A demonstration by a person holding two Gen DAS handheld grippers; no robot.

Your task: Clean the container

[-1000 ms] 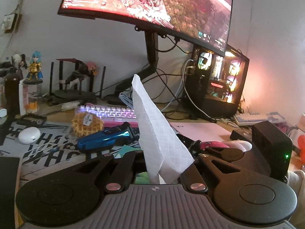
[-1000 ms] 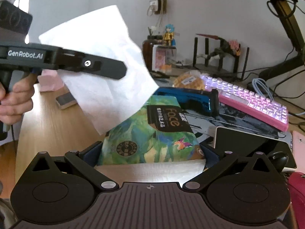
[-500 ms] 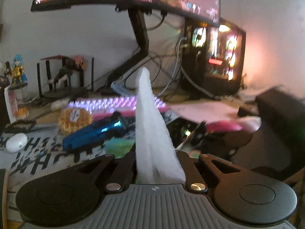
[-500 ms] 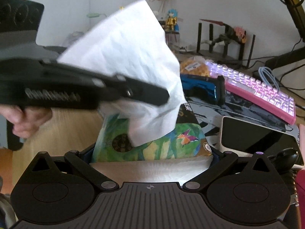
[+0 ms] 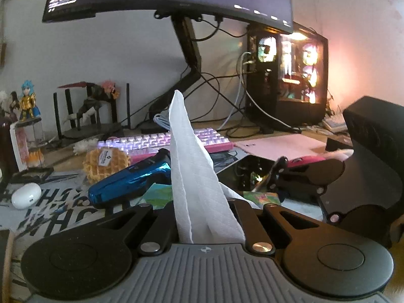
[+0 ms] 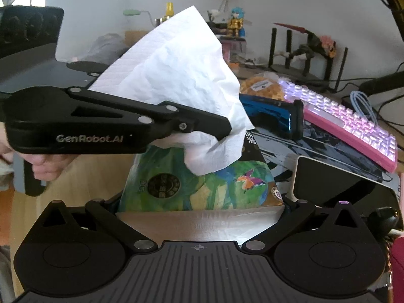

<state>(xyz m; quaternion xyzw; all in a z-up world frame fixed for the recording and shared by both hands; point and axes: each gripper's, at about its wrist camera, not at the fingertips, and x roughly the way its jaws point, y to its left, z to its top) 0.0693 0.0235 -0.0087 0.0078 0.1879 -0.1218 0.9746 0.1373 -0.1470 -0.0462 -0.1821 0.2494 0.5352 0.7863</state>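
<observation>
My left gripper [image 5: 202, 212] is shut on a white tissue [image 5: 192, 171] that stands up in a peak between its fingers. In the right wrist view the left gripper [image 6: 224, 131] reaches in from the left, held by a hand [image 6: 48, 164]. The crumpled tissue [image 6: 181, 75] hangs just above a green patterned tissue pack [image 6: 202, 184]. My right gripper [image 6: 199, 202] grips that pack by its two sides with jaws wide apart. A dark glossy slab with a pale rim [image 6: 335, 176] lies right of the pack. The right gripper [image 5: 277, 174] shows at the right of the left wrist view.
Behind the pack lie a shiny blue device [image 5: 128, 181], a wrapped waffle [image 5: 106, 164], a pink lit keyboard [image 5: 166, 141] and a white earbud case [image 5: 25, 194]. A monitor on an arm [image 5: 186, 50], figurines [image 5: 27, 101] and a lit computer case [image 5: 290, 75] line the back wall.
The left gripper with the tissue has come down and towards the middle, so the tissue now hangs over the pack. The pack stays between the right gripper's fingers. The monitor picture has gone dark.
</observation>
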